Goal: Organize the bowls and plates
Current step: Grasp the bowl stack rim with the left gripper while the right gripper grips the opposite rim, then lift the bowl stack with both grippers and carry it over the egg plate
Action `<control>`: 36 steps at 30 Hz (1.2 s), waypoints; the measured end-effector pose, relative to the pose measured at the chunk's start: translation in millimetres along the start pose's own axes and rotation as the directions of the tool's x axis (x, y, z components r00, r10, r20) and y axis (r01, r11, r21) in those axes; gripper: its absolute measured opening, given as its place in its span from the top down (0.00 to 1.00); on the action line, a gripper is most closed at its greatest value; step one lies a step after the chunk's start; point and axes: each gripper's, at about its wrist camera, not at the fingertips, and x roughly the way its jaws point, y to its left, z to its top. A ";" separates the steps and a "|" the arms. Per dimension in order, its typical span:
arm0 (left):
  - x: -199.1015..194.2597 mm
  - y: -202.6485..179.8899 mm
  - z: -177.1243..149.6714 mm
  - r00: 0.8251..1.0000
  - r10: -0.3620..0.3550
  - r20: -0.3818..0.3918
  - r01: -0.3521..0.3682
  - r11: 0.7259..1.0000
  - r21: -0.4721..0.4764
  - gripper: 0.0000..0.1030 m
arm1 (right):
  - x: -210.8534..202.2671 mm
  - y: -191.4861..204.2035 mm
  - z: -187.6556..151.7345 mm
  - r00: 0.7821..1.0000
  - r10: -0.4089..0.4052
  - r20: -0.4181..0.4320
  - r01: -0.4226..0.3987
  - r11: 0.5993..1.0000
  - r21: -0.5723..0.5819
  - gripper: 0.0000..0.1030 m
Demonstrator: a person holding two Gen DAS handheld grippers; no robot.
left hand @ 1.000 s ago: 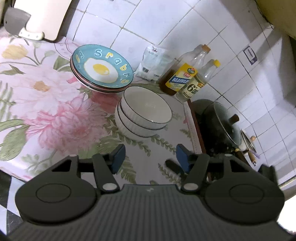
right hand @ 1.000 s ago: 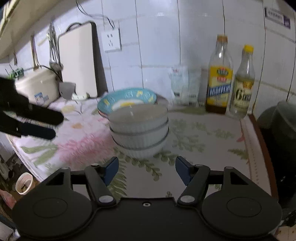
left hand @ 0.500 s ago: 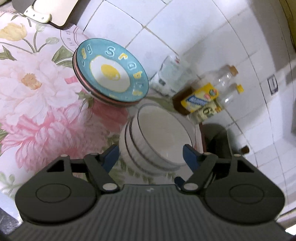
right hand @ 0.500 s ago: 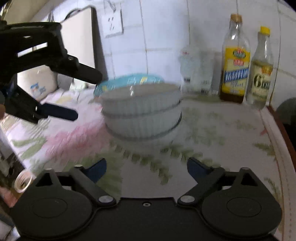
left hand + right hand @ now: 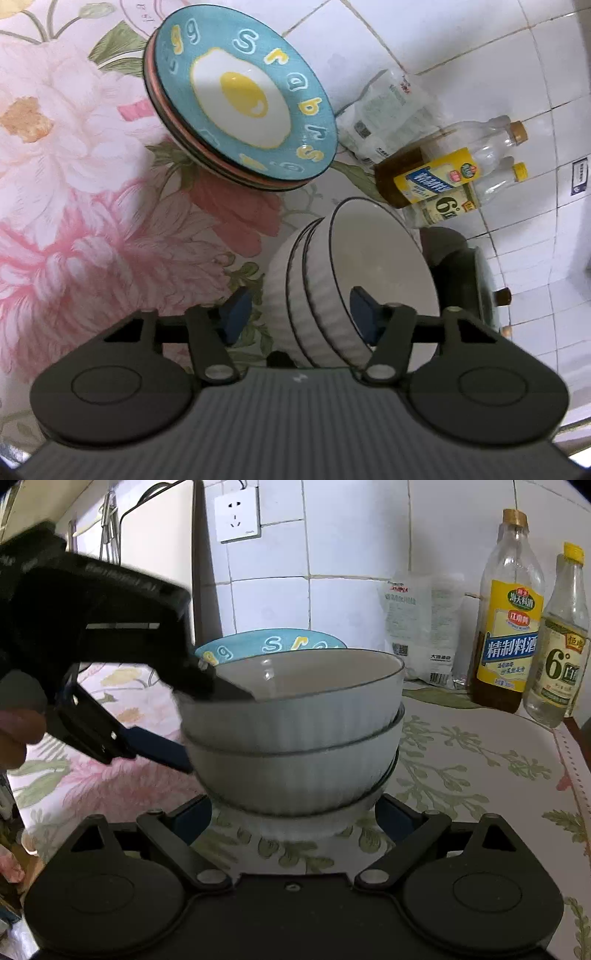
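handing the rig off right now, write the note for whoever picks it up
Left gripper: jaws open, straddling the rim of the top white bowl, one finger inside, one outside; not closed on it.
Right gripper: jaws open, empty, low in front of the bowl stack's base.
Three white bowls are nested on the floral cloth; the egg plate tops a plate stack behind them.
Done: both stacks look built. Left: probably closing on the bowls and moving them.

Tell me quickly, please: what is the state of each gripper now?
Left gripper: open, jaws astride the rim of the stacked bowls, not closed.
Right gripper: open, holding nothing.
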 end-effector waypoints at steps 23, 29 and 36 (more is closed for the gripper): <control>18.4 -7.3 -1.0 0.998 0.063 0.030 -0.064 0.996 0.057 0.63 | 17.8 -13.5 4.9 0.995 0.102 -0.020 -0.102 0.994 -0.035 0.00; 17.3 -14.2 -5.1 0.995 0.088 0.039 -0.091 0.994 0.065 0.63 | 16.4 -15.9 6.8 0.992 0.126 -0.033 -0.127 0.991 -0.039 0.00; 11.2 -15.7 -13.4 0.994 0.094 0.050 -0.098 0.992 0.074 0.63 | 9.5 -11.9 2.6 0.992 0.127 -0.007 -0.127 0.991 -0.034 0.00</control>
